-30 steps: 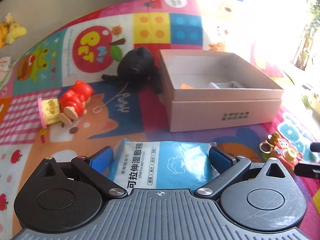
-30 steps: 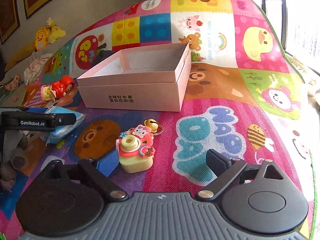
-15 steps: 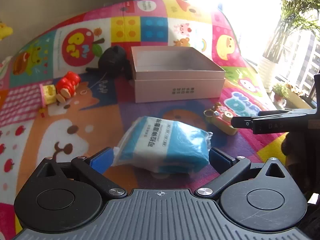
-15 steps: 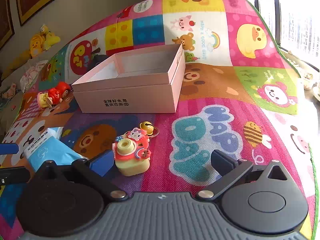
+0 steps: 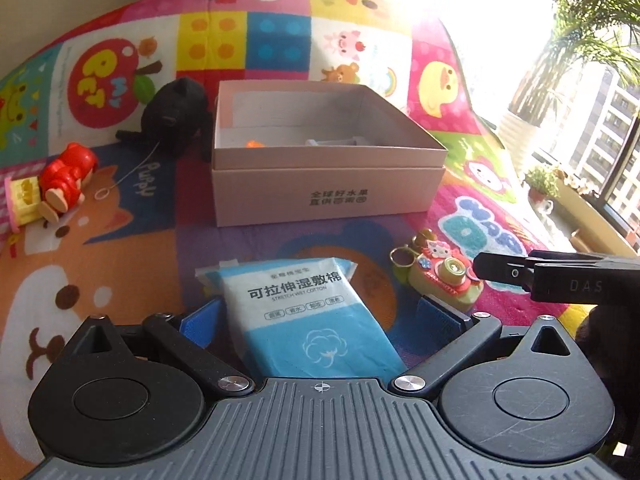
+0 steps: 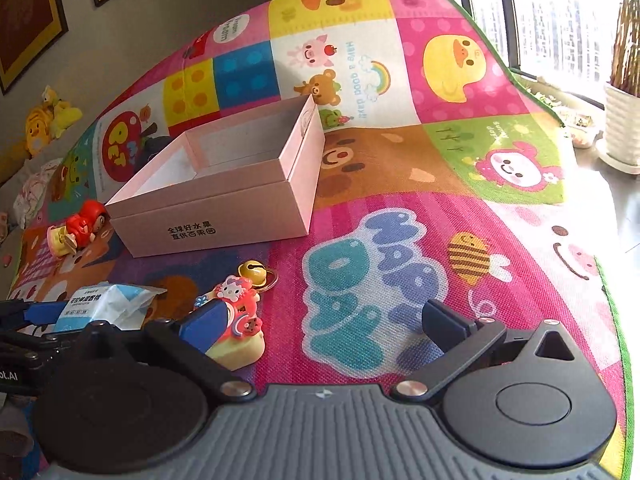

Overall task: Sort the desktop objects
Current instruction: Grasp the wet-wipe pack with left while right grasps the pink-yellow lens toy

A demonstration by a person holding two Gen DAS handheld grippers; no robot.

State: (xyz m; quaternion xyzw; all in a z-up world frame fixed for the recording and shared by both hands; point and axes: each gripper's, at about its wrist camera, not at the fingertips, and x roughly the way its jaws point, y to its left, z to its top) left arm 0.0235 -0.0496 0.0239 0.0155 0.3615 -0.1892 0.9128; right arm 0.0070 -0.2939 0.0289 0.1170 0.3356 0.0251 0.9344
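A blue and white wet cotton pack (image 5: 308,312) lies on the mat between the open fingers of my left gripper (image 5: 320,316); the pads stand apart from its sides. The pack also shows in the right wrist view (image 6: 100,304). A pink open box (image 5: 324,152) stands beyond it, with small items inside. A toy camera keychain with a bell (image 5: 440,276) lies to the right. My right gripper (image 6: 320,316) is open, with its left finger (image 6: 208,320) right beside the toy camera (image 6: 236,320).
A red toy figure on a yellow base (image 5: 52,188) and a black plush toy (image 5: 172,116) lie left of the box. The colourful play mat (image 6: 400,160) covers the surface. Plush toys (image 6: 44,120) sit far left, potted plants by the window at right.
My left gripper has come back down around the pack, which lies on the mat nearer the box. My right gripper has moved in closer to the toy camera.
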